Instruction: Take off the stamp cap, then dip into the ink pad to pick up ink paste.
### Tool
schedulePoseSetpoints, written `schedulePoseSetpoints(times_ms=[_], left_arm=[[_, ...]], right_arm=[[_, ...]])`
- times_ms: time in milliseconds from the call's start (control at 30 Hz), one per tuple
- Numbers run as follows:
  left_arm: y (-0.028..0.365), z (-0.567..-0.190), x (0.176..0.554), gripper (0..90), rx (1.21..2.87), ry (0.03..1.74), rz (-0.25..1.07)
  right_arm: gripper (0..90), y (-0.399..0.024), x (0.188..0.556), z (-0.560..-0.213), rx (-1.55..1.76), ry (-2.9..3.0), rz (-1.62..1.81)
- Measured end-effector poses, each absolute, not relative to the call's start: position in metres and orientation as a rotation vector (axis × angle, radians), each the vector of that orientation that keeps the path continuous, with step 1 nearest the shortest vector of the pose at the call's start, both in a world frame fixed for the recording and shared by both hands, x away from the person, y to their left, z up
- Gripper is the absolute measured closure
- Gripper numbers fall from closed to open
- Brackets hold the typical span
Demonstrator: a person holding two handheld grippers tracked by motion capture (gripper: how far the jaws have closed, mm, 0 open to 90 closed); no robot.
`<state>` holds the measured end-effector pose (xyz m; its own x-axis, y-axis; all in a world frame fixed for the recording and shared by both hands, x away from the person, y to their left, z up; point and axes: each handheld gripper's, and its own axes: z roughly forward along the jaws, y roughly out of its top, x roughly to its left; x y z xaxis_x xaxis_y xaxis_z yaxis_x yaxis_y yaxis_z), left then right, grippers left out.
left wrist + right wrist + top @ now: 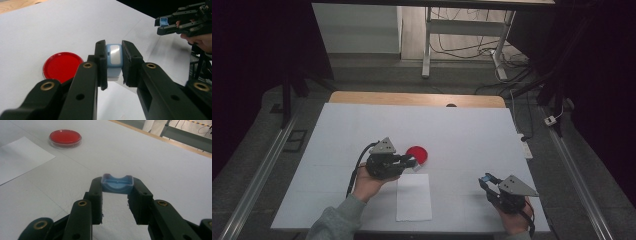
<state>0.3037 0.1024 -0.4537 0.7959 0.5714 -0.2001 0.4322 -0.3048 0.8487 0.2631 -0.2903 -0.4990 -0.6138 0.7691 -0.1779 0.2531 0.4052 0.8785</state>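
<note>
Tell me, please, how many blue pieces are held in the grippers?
2. One light blue piece sits between the jaws of the left gripper, near the red dish. The other, a blue cap, is in the right gripper.

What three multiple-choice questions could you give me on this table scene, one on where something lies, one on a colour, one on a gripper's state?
1. Where does the white paper sheet lie?
A. Between the two hands, at the near table edge
B. Under the dish
C. At the far edge

2. What colour is the round dish?
A. Green
B. Red
C. Yellow

3. What is the right gripper doing?
A. Hanging open
B. Gripping the sheet
C. Clamping a small blue piece

A: the high view shows it there. B: red in every view. C: the piece sits pinched between its jaws.
</note>
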Motion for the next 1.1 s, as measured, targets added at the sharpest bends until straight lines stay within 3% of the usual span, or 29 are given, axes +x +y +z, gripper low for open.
schedulePoseSetpoints(times_ms=[1100], left_arm=[[0.1096, -0.4534, 0.3105, 76.1, 1.955, 0.77, 0.228]], right_arm=[[65.2, -0.2877, 0.2683, -0.5007, 0.855, 2.099, 1.149]])
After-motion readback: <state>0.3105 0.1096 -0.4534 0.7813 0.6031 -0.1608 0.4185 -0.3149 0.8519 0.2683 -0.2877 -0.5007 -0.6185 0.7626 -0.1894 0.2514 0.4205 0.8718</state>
